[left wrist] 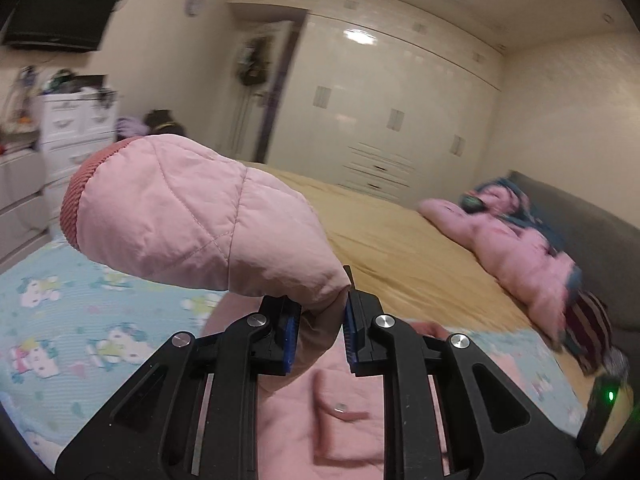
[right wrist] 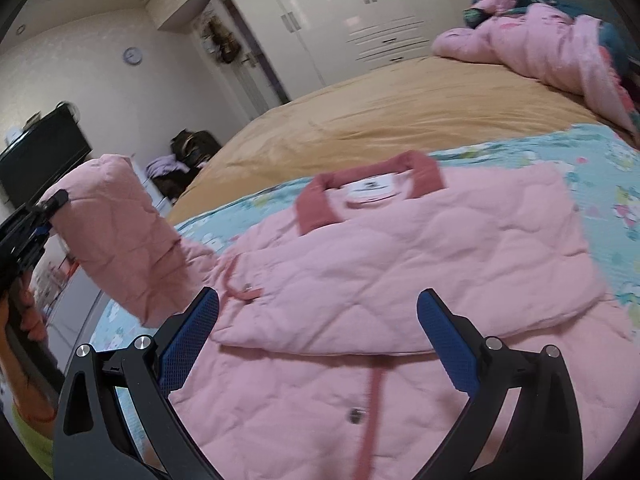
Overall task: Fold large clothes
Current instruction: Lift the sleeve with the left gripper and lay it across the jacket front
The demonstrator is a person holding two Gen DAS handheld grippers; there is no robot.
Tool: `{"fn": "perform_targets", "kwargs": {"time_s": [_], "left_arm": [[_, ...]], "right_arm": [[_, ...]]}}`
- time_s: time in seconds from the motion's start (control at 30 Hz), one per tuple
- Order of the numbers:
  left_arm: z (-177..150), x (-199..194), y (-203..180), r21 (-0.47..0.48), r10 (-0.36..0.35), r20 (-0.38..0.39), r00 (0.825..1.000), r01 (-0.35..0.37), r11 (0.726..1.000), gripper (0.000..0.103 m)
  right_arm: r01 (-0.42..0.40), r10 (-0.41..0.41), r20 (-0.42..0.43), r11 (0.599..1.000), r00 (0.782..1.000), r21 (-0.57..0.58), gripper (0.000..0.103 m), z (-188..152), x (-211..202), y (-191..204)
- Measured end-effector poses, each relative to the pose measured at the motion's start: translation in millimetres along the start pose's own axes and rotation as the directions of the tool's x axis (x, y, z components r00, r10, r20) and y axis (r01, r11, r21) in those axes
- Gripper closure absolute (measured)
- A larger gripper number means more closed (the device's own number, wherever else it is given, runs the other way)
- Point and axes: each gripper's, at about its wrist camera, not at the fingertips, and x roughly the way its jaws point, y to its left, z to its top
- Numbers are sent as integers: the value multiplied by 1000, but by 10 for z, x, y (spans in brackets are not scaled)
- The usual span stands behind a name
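We record the left claw (left wrist: pixel 320 332) clamped on the sleeve (left wrist: pixel 200 216) of the pink quilted jacket (right wrist: pixel 400 264); its blue ribbed pads (left wrist: pixel 290 334) pinch the fabric near the sleeve's end. The sleeve is lifted off the bed and bulges forward of the claw, with its darker pink ribbed cuff (left wrist: pixel 74 196) at the far left end. In the right wrist view the same raised sleeve stands at the left of the jacket, and the left claw shows at the left frame edge with a hand (right wrist: pixel 28 320) behind it.

We record the right claw (right wrist: pixel 318 340) with its jaws wide apart and nothing between them. It hovers above the near part of the jacket's front, where a button (right wrist: pixel 354 416) sits on the darker pink placket.

The jacket body lies flat on the light blue cartoon-print sheet (right wrist: pixel 608 184), front side up, with its dark pink collar (right wrist: pixel 340 196) toward the far side and a white label inside the collar. The right side appears folded in over the chest.

Beyond the sheet lies a mustard-yellow bedspread (right wrist: pixel 360 120). A heap of pink and teal bedding (right wrist: pixel 560 48) rests at the far right, against a grey headboard (left wrist: pixel 580 216). White glossy wardrobes (left wrist: pixel 380 100) line the far wall, and a black flat television (left wrist: pixel 60 4) hangs at the far left.
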Motion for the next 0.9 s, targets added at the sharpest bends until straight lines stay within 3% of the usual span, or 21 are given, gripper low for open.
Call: {"fn": "perform_targets", "kwargs": {"time_s": [0.27,0.6,0.9], "left_arm": [[-335,251,-516,114,-125,-92,988,135,984,92],[-815,486,-1033,232,-173,-210,962,221,947,92],[-1489,698,-1426,400,-160,-355,921,305,864,92]], "right_arm": [[91,-92,43,995,995,39,4,28,-250,-425],[175,-180,59,982,982,74,4,-15,-452,-798],[222,-228,33,967,973,127,4,-185,-549,-1136]]}}
